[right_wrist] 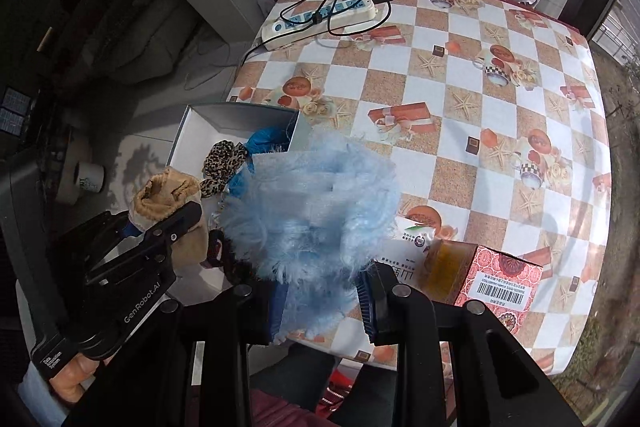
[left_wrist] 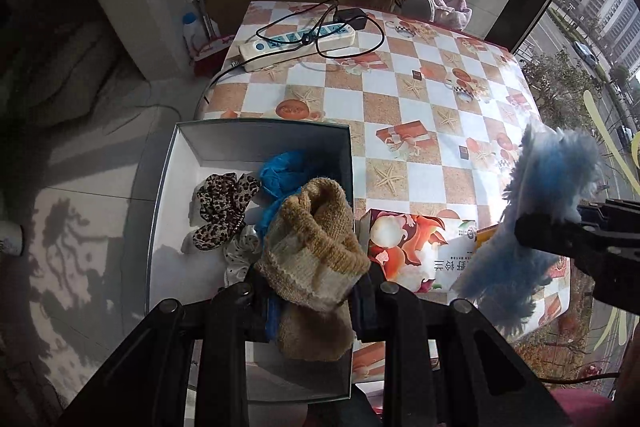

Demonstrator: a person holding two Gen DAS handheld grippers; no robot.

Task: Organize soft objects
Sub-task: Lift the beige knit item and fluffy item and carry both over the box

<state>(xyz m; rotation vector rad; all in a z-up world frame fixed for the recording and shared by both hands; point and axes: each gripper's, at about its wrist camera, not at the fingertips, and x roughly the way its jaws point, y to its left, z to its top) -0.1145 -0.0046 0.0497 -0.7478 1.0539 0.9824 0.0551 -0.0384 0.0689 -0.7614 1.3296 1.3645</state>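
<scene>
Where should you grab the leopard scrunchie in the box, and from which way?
Grab the leopard scrunchie from straight above, since the box walls block the sides. Pinch one puffy ruffled loop on its left, away from the blue bag, probably easiest where the fabric bunches up.

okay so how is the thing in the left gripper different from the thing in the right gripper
The knitted sock is tan and cream with a tight weave; the fluffy blue item is pale blue with long shaggy fibres. The sock hangs over the open box; the blue item is over the table beside that box. Both are soft, and each is clamped in a shut gripper.
</scene>
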